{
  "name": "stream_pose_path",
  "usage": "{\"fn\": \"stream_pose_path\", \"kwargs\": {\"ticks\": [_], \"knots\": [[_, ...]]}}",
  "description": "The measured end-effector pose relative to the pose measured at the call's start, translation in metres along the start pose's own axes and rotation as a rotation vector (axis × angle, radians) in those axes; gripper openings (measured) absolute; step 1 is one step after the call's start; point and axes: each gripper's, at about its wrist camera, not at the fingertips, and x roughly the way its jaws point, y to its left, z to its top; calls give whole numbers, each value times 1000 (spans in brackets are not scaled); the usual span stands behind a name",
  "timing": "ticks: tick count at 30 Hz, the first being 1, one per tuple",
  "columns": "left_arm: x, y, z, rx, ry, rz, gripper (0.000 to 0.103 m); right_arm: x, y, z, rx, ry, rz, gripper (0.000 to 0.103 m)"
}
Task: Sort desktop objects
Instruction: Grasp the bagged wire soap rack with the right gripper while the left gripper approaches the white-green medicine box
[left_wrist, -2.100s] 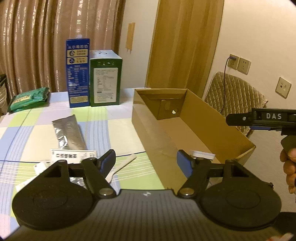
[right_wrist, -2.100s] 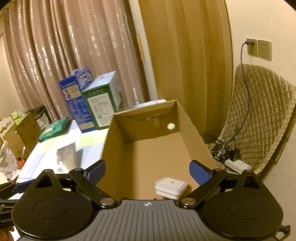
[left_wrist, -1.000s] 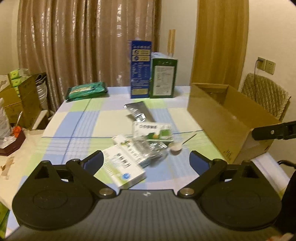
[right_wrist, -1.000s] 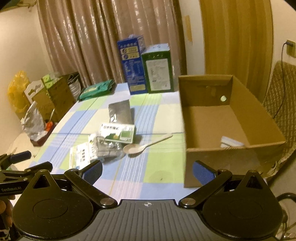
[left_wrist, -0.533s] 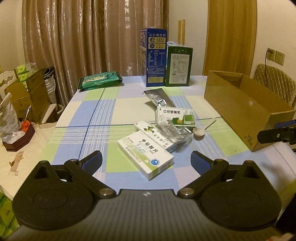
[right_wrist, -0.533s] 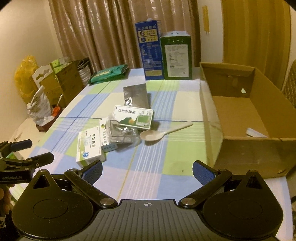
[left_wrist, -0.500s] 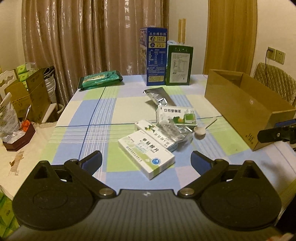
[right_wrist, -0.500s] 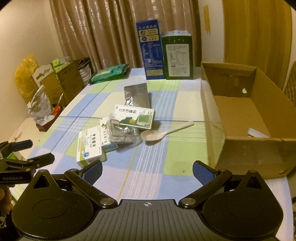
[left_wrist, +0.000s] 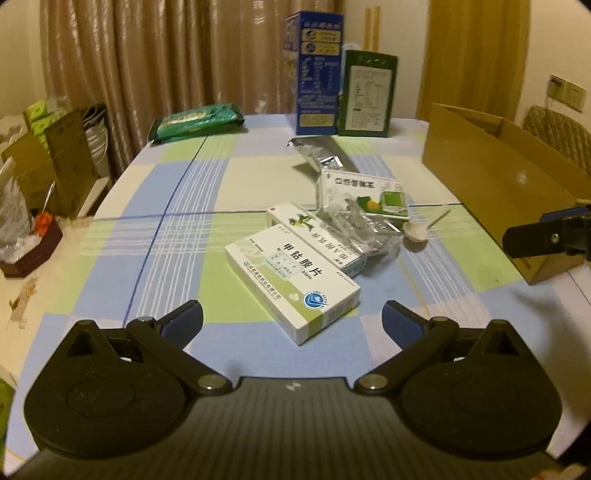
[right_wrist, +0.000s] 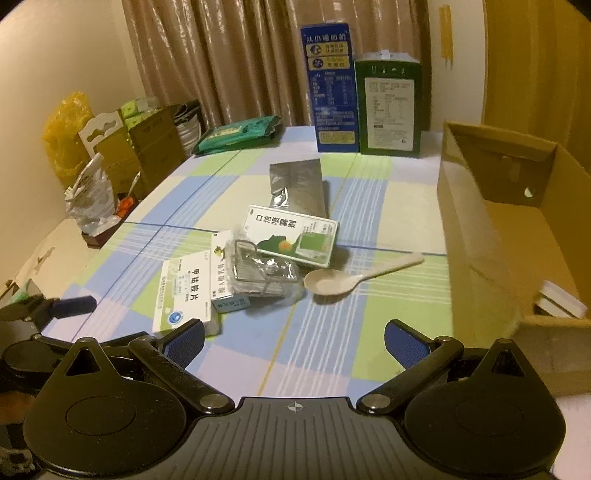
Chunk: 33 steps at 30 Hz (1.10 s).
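— Where the medicine boxes (left_wrist: 291, 278) lie clustered mid-counter (left_wrist: 155, 206), what's beside them?
— A spoon (right_wrist: 343, 278), then your cardboard box (right_wrist: 491, 236) rightward. Your left hand-held gripper (left_wrist: 291, 319) and right hand-held gripper (right_wrist: 293, 338) both gape empty.

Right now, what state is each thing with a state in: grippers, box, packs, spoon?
Left gripper: open, empty.
Right gripper: open, empty.
Cardboard box: open-topped, white item in its near corner.
Silver foil pouch: lying flat.
White spoon: on the table, bowl up.
Blister packs: lying across the medicine boxes.
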Motion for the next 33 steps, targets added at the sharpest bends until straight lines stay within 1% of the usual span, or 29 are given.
{"fn": "stream_pose_path", "kwargs": {"ticks": [3, 8, 11, 15, 19, 26, 27, 29, 30, 32, 33], "knots": [[14, 0, -1, -28, 15, 6, 101, 16, -2, 6, 2, 12, 14, 101], [35, -4, -1, -47, 33, 6, 101, 41, -5, 16, -12, 10, 59, 101], [46, -7, 2, -52, 36, 0, 101, 56, -12, 22, 22, 23, 81, 101], [59, -11, 3, -54, 37, 7, 101, 71, -17, 29, 32, 36, 83, 101], [69, -14, 4, -71, 27, -6, 101, 82, -18, 34, 21, 40, 85, 101], [85, -18, 6, -42, 36, 44, 101, 94, -12, 37, -12, 44, 129, 101], [85, -16, 6, -39, 37, 53, 100, 95, -10, 37, -18, 46, 136, 101], [83, -10, 8, -56, 37, 57, 92, 99, -7, 38, -29, 50, 149, 101], [83, -8, 8, -63, 39, 63, 90, 101, -5, 39, -34, 51, 155, 101], [80, -3, 9, -73, 37, 75, 78, 106, -3, 40, -40, 54, 166, 101], [80, 0, 9, -79, 41, 77, 77, 108, -2, 40, -43, 55, 174, 101]]}}
